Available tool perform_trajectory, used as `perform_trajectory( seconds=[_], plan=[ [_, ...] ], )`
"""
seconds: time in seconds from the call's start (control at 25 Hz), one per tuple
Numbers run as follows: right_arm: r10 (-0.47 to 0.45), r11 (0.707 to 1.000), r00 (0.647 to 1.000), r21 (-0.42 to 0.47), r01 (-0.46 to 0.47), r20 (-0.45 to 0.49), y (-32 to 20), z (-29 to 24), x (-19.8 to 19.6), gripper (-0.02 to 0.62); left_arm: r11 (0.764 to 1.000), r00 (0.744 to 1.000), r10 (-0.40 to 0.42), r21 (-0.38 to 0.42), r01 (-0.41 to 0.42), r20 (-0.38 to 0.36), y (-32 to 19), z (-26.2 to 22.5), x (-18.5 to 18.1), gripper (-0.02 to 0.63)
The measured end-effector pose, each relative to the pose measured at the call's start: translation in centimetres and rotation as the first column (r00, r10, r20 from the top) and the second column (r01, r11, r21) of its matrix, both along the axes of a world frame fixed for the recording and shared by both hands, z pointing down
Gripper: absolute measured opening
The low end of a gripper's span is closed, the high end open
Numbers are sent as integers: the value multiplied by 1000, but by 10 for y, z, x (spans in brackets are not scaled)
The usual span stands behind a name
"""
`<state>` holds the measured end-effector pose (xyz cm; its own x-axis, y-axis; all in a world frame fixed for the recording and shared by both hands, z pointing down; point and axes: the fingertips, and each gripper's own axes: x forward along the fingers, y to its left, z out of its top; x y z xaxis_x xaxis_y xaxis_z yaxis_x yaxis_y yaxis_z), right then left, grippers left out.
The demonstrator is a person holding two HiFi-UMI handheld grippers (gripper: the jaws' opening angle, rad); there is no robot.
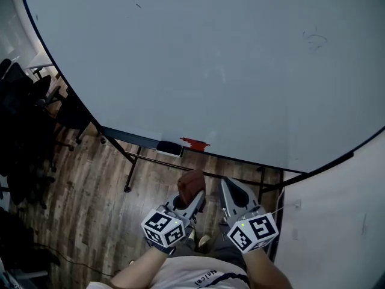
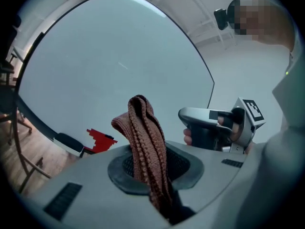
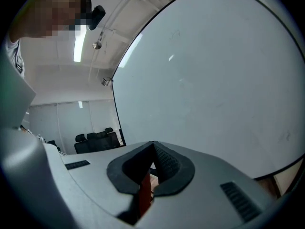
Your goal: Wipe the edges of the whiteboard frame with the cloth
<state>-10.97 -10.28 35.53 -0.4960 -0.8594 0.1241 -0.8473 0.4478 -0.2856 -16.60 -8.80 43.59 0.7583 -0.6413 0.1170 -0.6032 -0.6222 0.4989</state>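
Fingers (image 2: 86,190) of left gripper (image 1: 194,198) pinching one cloth (image 2: 143,132), right gripper (image 3: 153,147) pressed together, one whiteboard (image 1: 210,59)

Dim, cool, even light lies over the large pale-grey whiteboard panel (image 1: 210,59), without hard shadows. A long white ceiling strip lamp (image 3: 77,44) glows, leaving a faint glare streak on the board. Both gripper views bow strongly, corners dark; the brown knitted cloth (image 2: 145,147) is sharp.

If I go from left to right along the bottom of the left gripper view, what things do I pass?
eraser → red piece → brown cloth → right gripper
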Motion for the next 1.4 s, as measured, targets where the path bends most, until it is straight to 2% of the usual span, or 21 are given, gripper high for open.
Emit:
perform_trajectory(
  seconds=[0.12,0.28,0.6,0.88,1.08,1.16,1.4],
  plan=[
    [-17,1000,1000,-13,17,-4,-22,10,-2,2,997,998,-45,-69,42,-43,-23,24,0,67],
    [-70,997,997,-34,69,-13,-49,26,-3,2,981,989,-119,-164,103,-91,-51,58,2,68],
    [-223,973,975,-67,221,-24,-104,60,-7,2,912,940,-308,-327,247,-148,-95,118,2,69],
    [-261,965,965,-31,260,-28,-111,98,-16,2,836,878,-396,-502,223,-269,-118,190,4,67],
    [-244,969,970,-35,244,-11,-104,124,-10,2,791,863,-419,-580,194,-283,-132,237,3,67],
    [-236,971,972,-28,236,-10,-103,129,-8,2,783,856,-432,-590,200,-283,-140,245,-1,67],
    [-229,973,973,-10,229,-7,-111,141,-15,2,781,859,-437,-587,214,-268,-157,257,-2,67]
  ],
)
